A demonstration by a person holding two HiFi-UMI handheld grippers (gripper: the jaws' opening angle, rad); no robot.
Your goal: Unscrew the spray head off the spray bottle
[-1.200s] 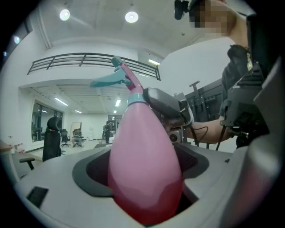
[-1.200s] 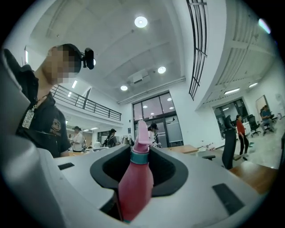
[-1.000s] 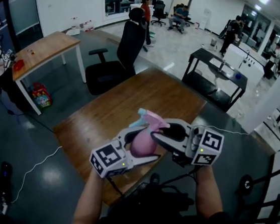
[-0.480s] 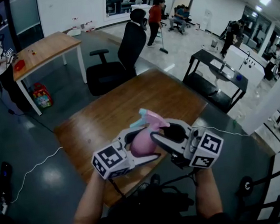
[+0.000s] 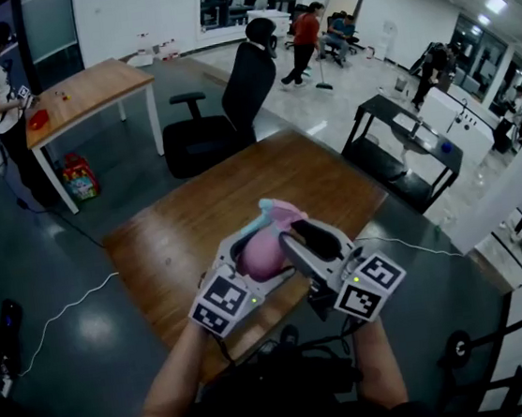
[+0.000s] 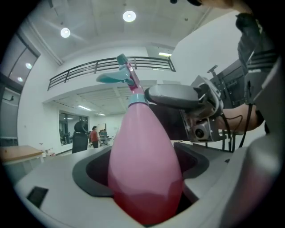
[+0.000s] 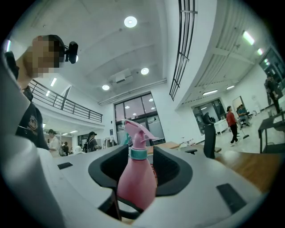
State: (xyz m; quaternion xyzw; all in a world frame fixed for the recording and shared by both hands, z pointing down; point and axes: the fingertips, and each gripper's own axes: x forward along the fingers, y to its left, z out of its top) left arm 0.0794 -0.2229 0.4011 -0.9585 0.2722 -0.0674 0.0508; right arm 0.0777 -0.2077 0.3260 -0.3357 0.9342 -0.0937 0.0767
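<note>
One pink teardrop-shaped plastic spray bottle (image 5: 265, 254) is held above the brown wooden table (image 5: 196, 220), long axis tilted up and away from the person, teal-and-pink spray head (image 5: 279, 214) topmost. Two grippers: left gripper (image 6: 143, 164) clamps its belly; right gripper (image 7: 141, 168), jaws just opening, flanks it loosely.

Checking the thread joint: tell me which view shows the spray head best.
Right gripper view: the spray head stands whole and centred, with its teal collar plain. Left gripper view shows it tilted, high up beyond the bulky pink bottle. Head view shows only a small pink and teal tip.
</note>
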